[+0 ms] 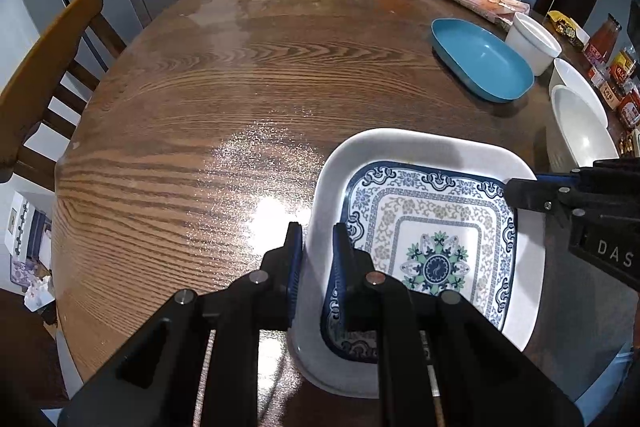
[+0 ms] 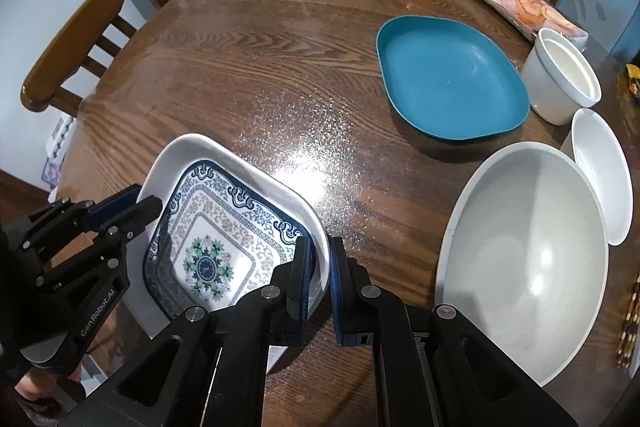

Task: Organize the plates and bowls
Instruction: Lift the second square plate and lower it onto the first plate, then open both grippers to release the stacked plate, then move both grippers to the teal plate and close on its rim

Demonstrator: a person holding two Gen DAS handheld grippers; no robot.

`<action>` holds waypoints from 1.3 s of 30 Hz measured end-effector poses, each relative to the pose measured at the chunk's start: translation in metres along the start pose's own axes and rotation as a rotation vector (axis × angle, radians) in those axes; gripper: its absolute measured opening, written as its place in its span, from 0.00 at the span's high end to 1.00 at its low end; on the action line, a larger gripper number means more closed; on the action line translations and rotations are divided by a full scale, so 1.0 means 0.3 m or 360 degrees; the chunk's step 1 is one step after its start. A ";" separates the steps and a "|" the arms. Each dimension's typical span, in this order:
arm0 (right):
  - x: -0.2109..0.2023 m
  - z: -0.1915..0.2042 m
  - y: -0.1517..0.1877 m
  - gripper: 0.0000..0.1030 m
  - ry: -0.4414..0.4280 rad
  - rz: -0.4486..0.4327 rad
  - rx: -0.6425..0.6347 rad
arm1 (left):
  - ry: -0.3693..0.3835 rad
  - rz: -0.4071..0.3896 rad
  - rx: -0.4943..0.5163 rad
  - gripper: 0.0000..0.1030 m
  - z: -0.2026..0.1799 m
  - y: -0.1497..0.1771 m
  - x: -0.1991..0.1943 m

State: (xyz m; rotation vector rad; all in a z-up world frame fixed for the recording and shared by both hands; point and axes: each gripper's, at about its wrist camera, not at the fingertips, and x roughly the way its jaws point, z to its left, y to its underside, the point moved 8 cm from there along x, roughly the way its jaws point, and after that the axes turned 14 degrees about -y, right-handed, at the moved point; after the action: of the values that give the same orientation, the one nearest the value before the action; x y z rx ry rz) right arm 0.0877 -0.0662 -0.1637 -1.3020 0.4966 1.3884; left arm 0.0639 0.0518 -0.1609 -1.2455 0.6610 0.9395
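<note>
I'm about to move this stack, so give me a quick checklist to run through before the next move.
1. Left claw shut on dish rim: ok.
2. Right claw shut on the opposite rim: ok.
3. Patterned plate nested inside the dish: ok.
4. Dish held level: cannot tell.
5. Bare table ahead of the dish: ok.
6. Blue plate empty: ok.
</note>
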 end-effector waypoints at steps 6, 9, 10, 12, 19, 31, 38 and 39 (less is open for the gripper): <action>0.005 0.003 0.006 0.90 0.0049 0.0005 -0.0037 | -0.0024 -0.0010 0.0018 0.87 -0.002 0.001 -0.001; 0.002 0.003 0.003 0.90 0.0063 -0.0001 -0.0042 | -0.0022 -0.0006 0.0012 0.86 -0.001 0.001 0.000; 0.000 0.002 0.002 0.90 0.0067 -0.0002 -0.0044 | -0.0026 -0.0007 0.0010 0.85 0.001 0.000 -0.001; -0.005 0.007 0.000 0.90 0.0071 -0.0008 -0.0055 | -0.0025 -0.0007 0.0006 0.85 0.000 -0.001 -0.004; -0.037 0.025 -0.005 0.84 0.0088 -0.0044 -0.0096 | -0.0040 -0.0063 -0.0021 0.45 0.011 -0.026 -0.041; -0.306 -0.072 -0.029 0.35 -0.0241 -0.0520 0.0217 | 0.0013 -0.0099 -0.0133 0.21 0.022 -0.153 -0.077; -0.379 -0.201 0.000 0.34 -0.0229 -0.0661 0.0417 | 0.0148 -0.0137 -0.0043 0.21 -0.151 -0.320 -0.065; -0.382 -0.213 0.010 0.34 -0.0230 -0.0668 0.0436 | 0.0158 -0.0134 -0.0031 0.21 -0.178 -0.347 -0.054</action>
State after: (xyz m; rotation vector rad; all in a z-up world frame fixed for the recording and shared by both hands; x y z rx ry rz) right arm 0.0864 -0.1700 -0.0835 -1.0041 0.2818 1.0142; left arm 0.1505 -0.0089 -0.1084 -1.3334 0.6733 0.8204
